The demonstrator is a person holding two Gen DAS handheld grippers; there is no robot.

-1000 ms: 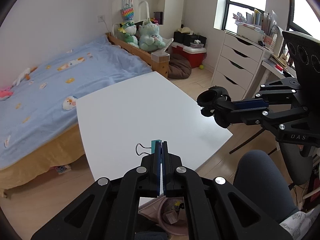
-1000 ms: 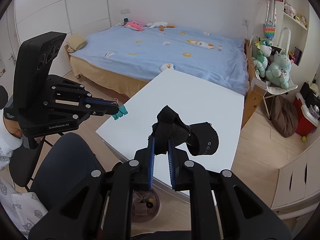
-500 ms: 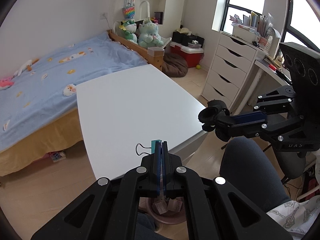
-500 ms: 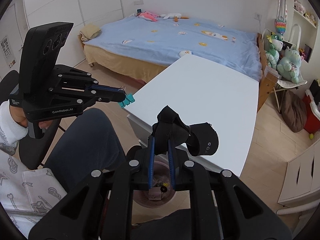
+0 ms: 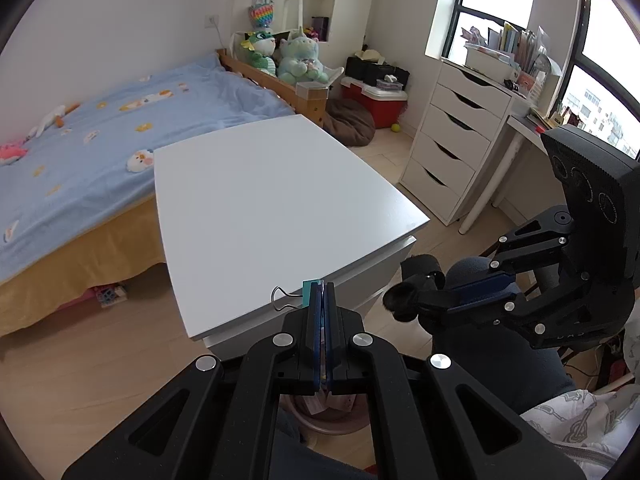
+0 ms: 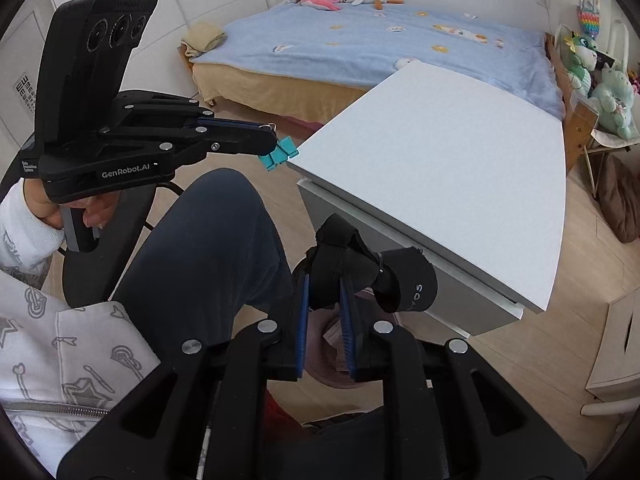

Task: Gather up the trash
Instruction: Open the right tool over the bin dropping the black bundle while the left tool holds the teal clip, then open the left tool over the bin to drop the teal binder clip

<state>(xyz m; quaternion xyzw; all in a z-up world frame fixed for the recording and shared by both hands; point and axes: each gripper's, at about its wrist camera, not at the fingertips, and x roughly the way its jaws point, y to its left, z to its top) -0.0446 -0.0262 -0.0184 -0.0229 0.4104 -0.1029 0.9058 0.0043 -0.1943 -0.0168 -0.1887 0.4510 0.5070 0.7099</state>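
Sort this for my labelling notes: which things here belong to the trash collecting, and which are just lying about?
Job: teal binder clip in left gripper; black strap between the opening right gripper; pink bin.

Lying about: table, bed, plush toys, drawers.

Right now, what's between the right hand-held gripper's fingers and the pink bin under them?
Only the black strap, between the right hand-held gripper's opening jaws. Below it, bare air down to the pink bin, in the right wrist view.

White bench (image 5: pixel 276 204) at frame centre, top bare. Pale wood floor (image 5: pixel 80 364) below and around it, bearing a pink bin (image 6: pixel 332 376) at lower centre, paper scraps inside. Blue-covered bed (image 5: pixel 100 136) at upper left, soft toys (image 6: pixel 320 0) lying at its far end.
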